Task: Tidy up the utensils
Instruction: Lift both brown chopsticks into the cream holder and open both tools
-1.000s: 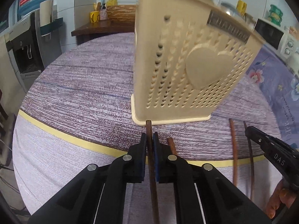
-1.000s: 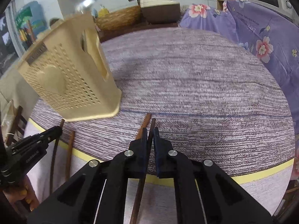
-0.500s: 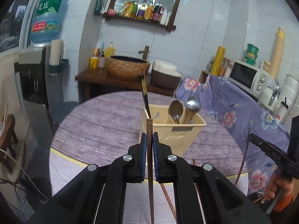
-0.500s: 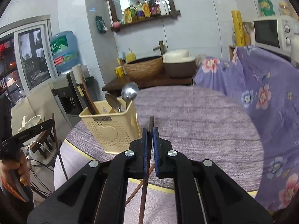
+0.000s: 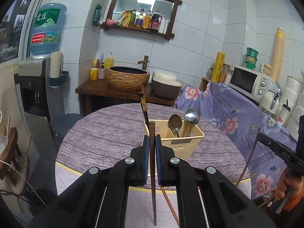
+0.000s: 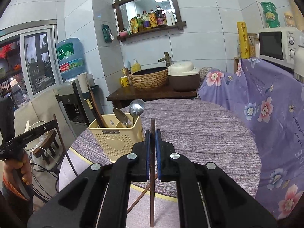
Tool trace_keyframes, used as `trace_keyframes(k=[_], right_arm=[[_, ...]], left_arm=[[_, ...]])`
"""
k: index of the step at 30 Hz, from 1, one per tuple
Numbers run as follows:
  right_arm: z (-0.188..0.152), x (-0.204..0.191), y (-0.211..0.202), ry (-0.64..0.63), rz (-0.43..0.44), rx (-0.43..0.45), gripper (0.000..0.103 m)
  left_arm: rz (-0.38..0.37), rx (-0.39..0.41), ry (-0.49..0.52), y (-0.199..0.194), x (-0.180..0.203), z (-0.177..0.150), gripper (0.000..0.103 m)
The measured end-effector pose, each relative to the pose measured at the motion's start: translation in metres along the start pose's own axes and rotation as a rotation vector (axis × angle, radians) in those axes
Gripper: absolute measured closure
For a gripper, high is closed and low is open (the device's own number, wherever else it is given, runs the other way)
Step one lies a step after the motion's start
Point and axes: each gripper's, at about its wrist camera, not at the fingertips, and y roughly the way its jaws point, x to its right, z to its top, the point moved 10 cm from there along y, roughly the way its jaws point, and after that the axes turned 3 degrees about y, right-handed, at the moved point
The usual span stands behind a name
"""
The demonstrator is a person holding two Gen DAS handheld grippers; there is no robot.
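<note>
A beige perforated utensil holder (image 5: 180,146) (image 6: 114,142) stands on the round table, holding two metal spoons (image 5: 175,123) (image 6: 135,107) and dark chopsticks (image 5: 143,106) (image 6: 95,110). My left gripper (image 5: 152,140) is shut on a brown wooden chopstick (image 5: 152,171), held upright above the table in front of the holder. My right gripper (image 6: 152,134) is shut on another brown chopstick (image 6: 152,180), raised to the right of the holder. One more brown chopstick (image 5: 169,205) (image 6: 141,195) lies on the table near its front edge.
The round table has a purple woven cloth (image 5: 106,136) (image 6: 205,133). Behind it stand a wooden counter with a basket sink (image 5: 127,77), a rice cooker (image 5: 166,83) and a water dispenser (image 5: 34,87). A flowered purple cover (image 6: 266,102) and a microwave (image 5: 250,79) are on the right.
Both grippers have lifted away from the table with their chopsticks. The holder went from filling the views to small and farther off, and the views tilted up to show the room.
</note>
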Motion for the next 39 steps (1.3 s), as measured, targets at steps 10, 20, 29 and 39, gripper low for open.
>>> trace_keyframes(k=[10,20,29,39], right_arm=[[0.094,-0.029,-0.002,-0.076,0.027,0.102,0.097],[0.196,-0.083,0.010,-0.094,0.061,0.242,0.097],[0.117,-0.078,0.089,-0.030,0.059,0.103,0.097],[0.070,-0.061,0.120,0.003,0.035,0.030,0.097]], left_arm=[[-0.034,0.089,0.023,-0.010,0.010,0.076,0.095],[0.054,0.275,-0.008,0.001,0.009,0.177,0.095],[0.089,0.187,-0.062,0.058,0.000,0.110,0.095],[0.080,0.065,-0.090,0.091,-0.008,0.051,0.095]])
